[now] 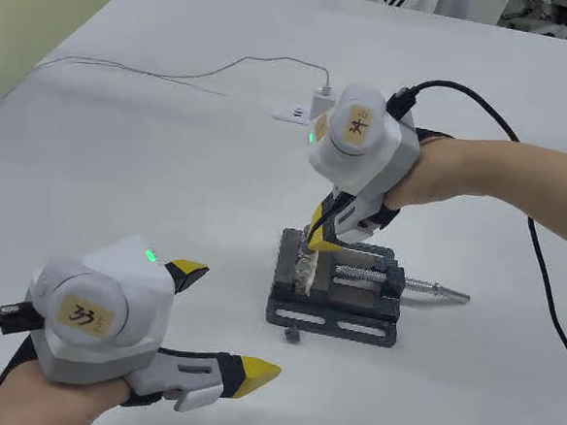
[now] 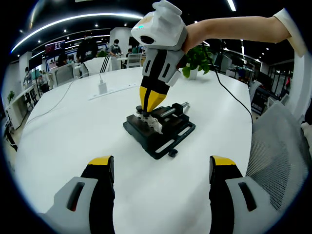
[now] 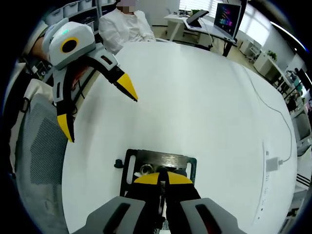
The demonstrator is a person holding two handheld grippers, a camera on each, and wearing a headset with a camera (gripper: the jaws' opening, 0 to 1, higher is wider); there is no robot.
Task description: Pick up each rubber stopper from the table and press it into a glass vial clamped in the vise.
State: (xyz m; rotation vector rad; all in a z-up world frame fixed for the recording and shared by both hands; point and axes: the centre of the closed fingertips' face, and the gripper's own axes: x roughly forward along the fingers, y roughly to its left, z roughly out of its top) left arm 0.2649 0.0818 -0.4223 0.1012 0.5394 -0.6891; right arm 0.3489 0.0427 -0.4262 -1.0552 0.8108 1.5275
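The right gripper (image 1: pixel 319 238), at the centre of the head view, points down with its jaws closed together, tips at the vial (image 1: pixel 305 268) clamped in the vise (image 1: pixel 336 319). Whether a stopper sits between them I cannot tell. The left gripper (image 1: pixel 221 321), lower left, hovers over the table (image 1: pixel 170 166) with jaws spread wide and empty, and a small dark piece (image 1: pixel 292 336) lies just below the vise.

Dark vise (image 1: pixel 335 309) flat on white table (image 1: pixel 170 166), screw handle pointing right. Clear glass vials (image 1: pixel 306 269) upright between jaws. Small grey stopper (image 1: pixel 292 335) just beside vise base.
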